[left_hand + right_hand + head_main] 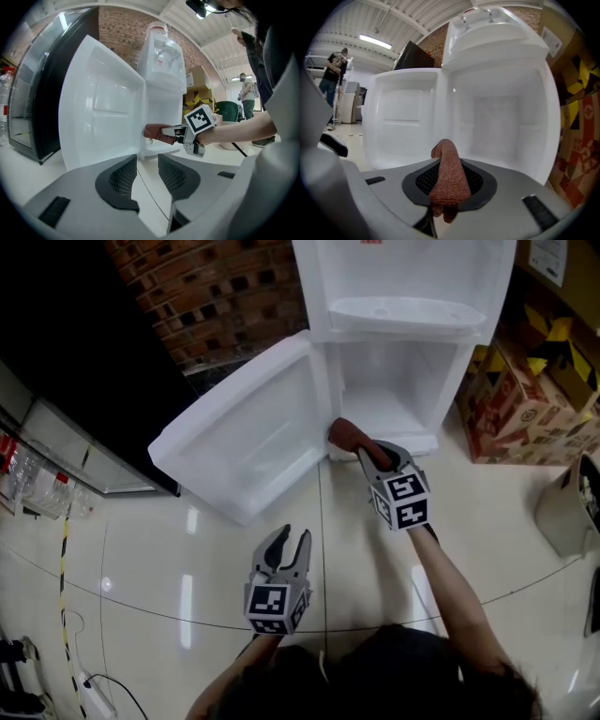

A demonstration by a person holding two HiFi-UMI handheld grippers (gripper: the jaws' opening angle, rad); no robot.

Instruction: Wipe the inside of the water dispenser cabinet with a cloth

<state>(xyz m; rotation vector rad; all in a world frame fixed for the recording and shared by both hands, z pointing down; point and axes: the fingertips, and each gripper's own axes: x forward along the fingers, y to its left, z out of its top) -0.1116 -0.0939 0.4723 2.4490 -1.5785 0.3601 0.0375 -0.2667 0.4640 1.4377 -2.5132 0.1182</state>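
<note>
Right claw (364, 450), in its own view, clamps the cloth (449, 176); head view puts it at the cabinet's (450, 381) near edge. Left claw (147, 176) slightly parted.

The water dispenser (403, 296) is set on the floor (141, 549) before a brick wall (216, 296), with cardboard boxes (525, 399) just to its right. The cabinet (394, 381) is found in its lower part, and the door (253, 437) is swung out to the left. The cloth (349, 434), clamped in the right hand-held gripper (367, 452), is held at the cabinet's front left corner. The left hand-held gripper (292, 542) is held nearer and to the left, over the floor.
</note>
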